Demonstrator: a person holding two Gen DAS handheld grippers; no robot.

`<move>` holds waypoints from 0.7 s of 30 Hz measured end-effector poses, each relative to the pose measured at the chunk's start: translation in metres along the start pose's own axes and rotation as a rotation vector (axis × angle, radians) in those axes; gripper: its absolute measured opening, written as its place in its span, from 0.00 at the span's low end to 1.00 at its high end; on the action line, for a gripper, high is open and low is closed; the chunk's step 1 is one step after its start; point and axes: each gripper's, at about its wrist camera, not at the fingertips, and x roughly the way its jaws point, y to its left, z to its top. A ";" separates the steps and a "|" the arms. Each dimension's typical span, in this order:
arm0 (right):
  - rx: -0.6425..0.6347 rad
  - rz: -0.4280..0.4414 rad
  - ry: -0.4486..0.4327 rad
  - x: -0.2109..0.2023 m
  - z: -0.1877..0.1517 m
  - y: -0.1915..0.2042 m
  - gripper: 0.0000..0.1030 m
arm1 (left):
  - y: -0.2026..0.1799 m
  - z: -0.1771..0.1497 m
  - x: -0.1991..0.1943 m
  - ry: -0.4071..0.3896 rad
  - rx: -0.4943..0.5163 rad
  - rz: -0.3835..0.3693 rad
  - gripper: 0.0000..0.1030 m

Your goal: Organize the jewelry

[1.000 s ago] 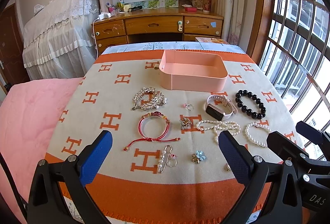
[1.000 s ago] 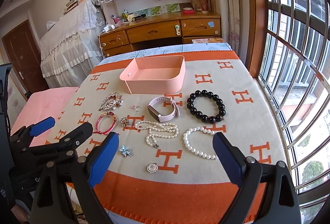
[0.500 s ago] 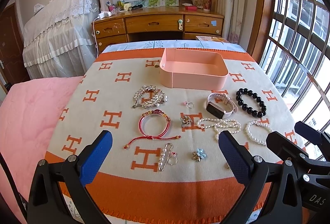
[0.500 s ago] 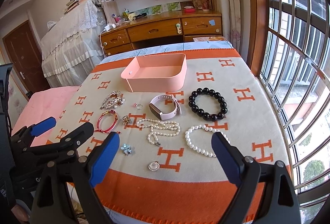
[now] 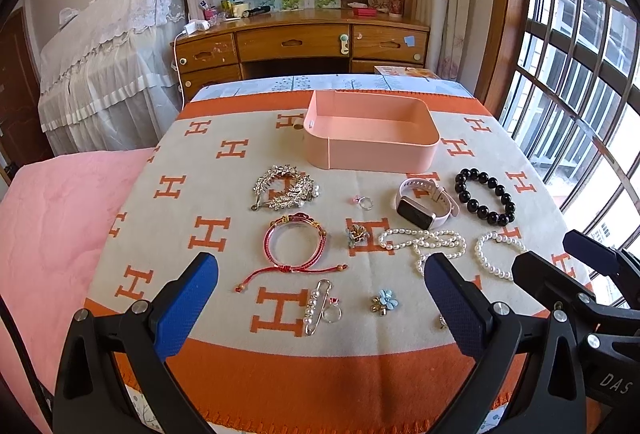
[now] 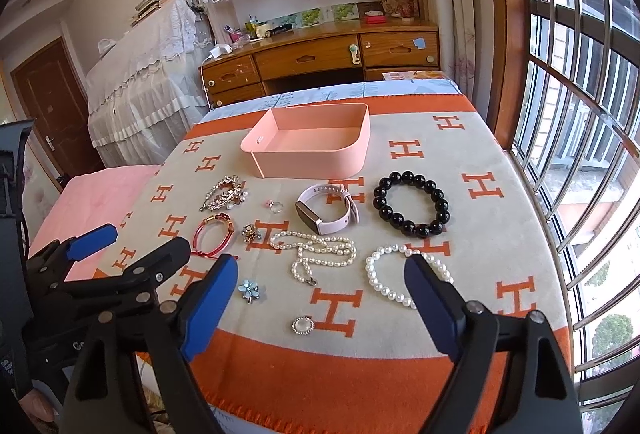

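A: What lies on the blanket [image 5: 224, 318]?
B: A pink tray [image 5: 370, 142] at the far end, jewelry spread loose before it.
A: And the grippers?
B: Left gripper [image 5: 320, 310] gapes, holding nothing; right gripper [image 6: 316, 298], jaws just narrowing slightly, likewise clasps nothing.

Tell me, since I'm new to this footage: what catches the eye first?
The orange-and-cream blanket printed with H letters, strewn with jewelry. A pink tray sits empty at its far side, with a black bead bracelet and a pink watch just in front of it.
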 end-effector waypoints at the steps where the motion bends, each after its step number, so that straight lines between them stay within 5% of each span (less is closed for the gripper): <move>1: 0.002 0.002 0.002 0.000 0.002 -0.002 0.82 | 0.000 0.003 0.002 -0.002 0.013 0.000 0.99; 11: 0.041 0.019 0.056 0.010 0.032 -0.034 0.76 | 0.015 0.040 0.018 0.008 0.060 -0.060 0.99; 21: 0.042 -0.024 0.138 0.043 0.091 -0.082 0.76 | 0.012 0.084 0.071 0.187 0.030 -0.167 0.99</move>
